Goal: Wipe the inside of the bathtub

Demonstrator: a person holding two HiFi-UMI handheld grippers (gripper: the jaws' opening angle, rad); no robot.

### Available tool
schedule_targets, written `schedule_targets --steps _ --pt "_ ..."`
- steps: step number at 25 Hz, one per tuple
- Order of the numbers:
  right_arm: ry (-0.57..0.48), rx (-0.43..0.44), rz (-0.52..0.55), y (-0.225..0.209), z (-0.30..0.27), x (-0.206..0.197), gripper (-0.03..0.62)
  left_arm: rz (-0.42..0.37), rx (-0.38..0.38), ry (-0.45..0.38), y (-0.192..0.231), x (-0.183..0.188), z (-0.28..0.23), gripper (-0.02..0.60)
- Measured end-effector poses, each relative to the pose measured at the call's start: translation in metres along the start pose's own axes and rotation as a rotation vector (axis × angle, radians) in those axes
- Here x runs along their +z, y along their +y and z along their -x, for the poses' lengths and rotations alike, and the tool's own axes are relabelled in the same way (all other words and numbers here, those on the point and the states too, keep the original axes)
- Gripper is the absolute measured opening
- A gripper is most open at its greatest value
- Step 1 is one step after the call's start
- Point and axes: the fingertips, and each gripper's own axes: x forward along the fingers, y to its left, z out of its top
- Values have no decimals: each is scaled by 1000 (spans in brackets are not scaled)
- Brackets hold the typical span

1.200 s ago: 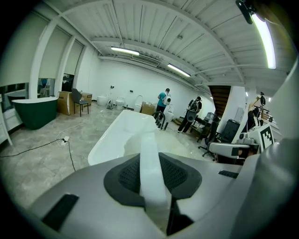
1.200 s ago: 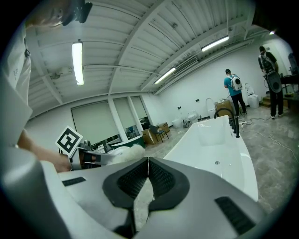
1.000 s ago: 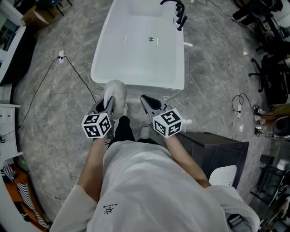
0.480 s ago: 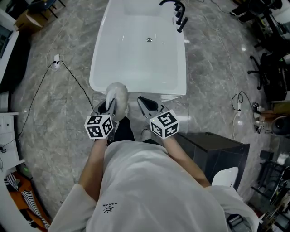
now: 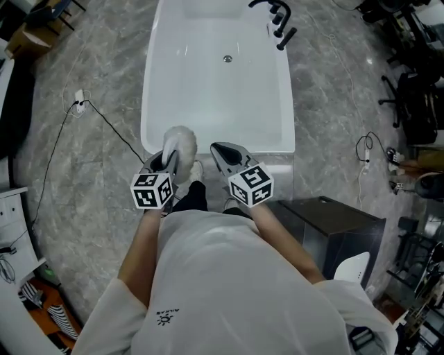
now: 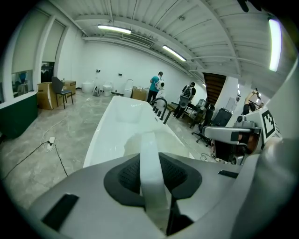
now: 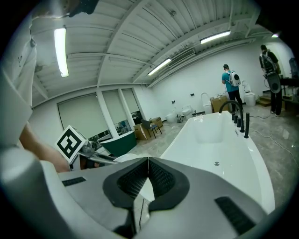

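- My left gripper (image 5: 169, 161) jaws clamp the white fluffy cloth (image 5: 179, 141); my right gripper (image 5: 226, 154) jaws are closed and empty.
- I have stepped nearer: the cloth now overhangs the near edge of the bathtub (image 5: 216, 83).
- Interior wiping has not begun; reaching in likely follows.

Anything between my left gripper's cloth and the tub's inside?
Nothing visible. The left gripper holds the white cloth at the near rim of the bathtub; its basin is bare to the drain, the black faucet at the far end.
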Motion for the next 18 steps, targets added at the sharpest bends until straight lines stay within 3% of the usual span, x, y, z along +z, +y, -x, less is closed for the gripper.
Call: schedule_targets --steps 8,18 --pt "87 -25 -30 -10 -62 -5 18 24 -64 86 51 6 -39 95" --pt "156 -80 -41 -37 -111 -21 18 11 -85 173 101 -4 -85 95"
